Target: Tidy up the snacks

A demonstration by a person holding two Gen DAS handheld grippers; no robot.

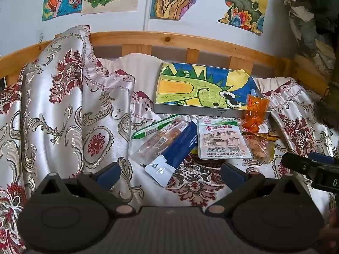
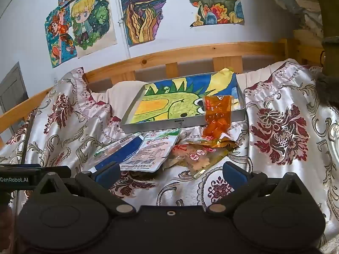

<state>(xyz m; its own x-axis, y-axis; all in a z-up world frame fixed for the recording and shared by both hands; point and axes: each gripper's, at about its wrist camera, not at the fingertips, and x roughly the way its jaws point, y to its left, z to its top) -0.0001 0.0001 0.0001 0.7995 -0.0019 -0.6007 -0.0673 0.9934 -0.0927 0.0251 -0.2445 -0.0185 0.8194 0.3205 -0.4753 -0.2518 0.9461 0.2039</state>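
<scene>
1. Fingers of the left hand-held gripper [image 1: 170,174] stand wide apart and hold nothing; the right hand-held gripper [image 2: 170,174] is the same.
2. Just ahead of both, the snacks lie in a loose pile on the bed cover [image 1: 63,105]: a blue packet [image 1: 180,146], a white pouch [image 1: 222,139], a green stick [image 1: 154,127].
3. An orange pouch [image 2: 217,116] leans on the rim of the tray [image 2: 169,124].
4. The tray looks nearly unfilled, so I judge the sorting is barely started.
</scene>
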